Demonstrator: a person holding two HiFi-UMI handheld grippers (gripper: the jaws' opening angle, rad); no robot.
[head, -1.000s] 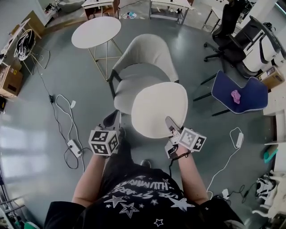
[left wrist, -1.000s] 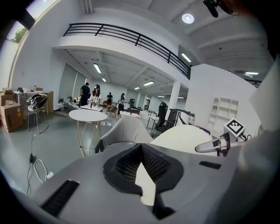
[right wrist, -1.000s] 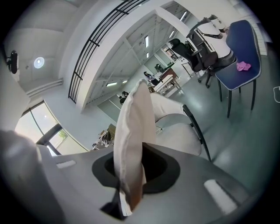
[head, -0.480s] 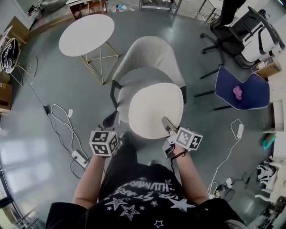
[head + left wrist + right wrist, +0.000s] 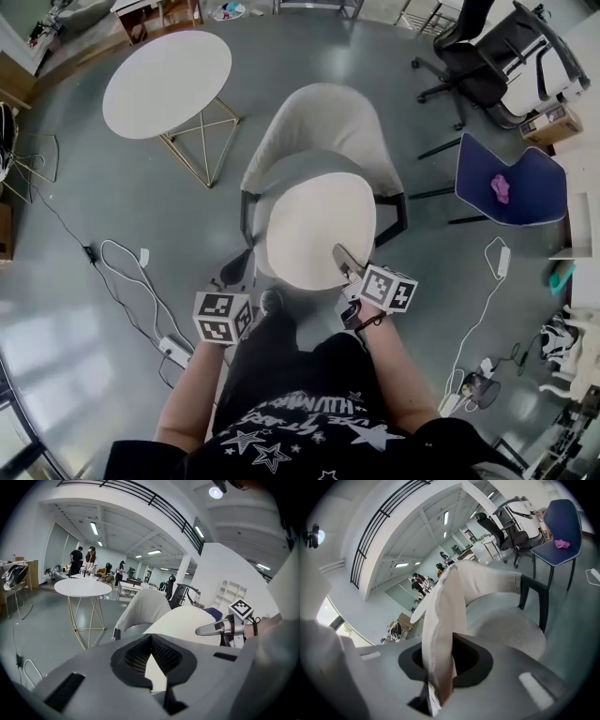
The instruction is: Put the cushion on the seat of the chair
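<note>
The round cream cushion point(image 5: 317, 230) hangs over the front of the seat point(image 5: 291, 173) of the light grey chair point(image 5: 323, 117), held level between both grippers. My left gripper point(image 5: 240, 269) is shut on the cushion's left edge; a cream corner shows between its jaws point(image 5: 154, 667), with the cushion point(image 5: 187, 620) spreading beyond. On the near right edge my right gripper point(image 5: 345, 264) is shut, the cushion point(image 5: 445, 606) rising edge-on out of its jaws point(image 5: 440, 686) above the seat point(image 5: 506, 627). The cushion hides most of the seat in the head view.
A round white table point(image 5: 167, 82) on gold legs stands left of the chair. At the right is a blue chair point(image 5: 511, 183) with a pink thing on it, and behind it a black office chair point(image 5: 473, 56). Cables and a power strip point(image 5: 173, 349) lie on the floor at left.
Both grippers have carried the cushion forward and lower towards the chair. It now overlaps more of the seat. Neither grip has changed.
</note>
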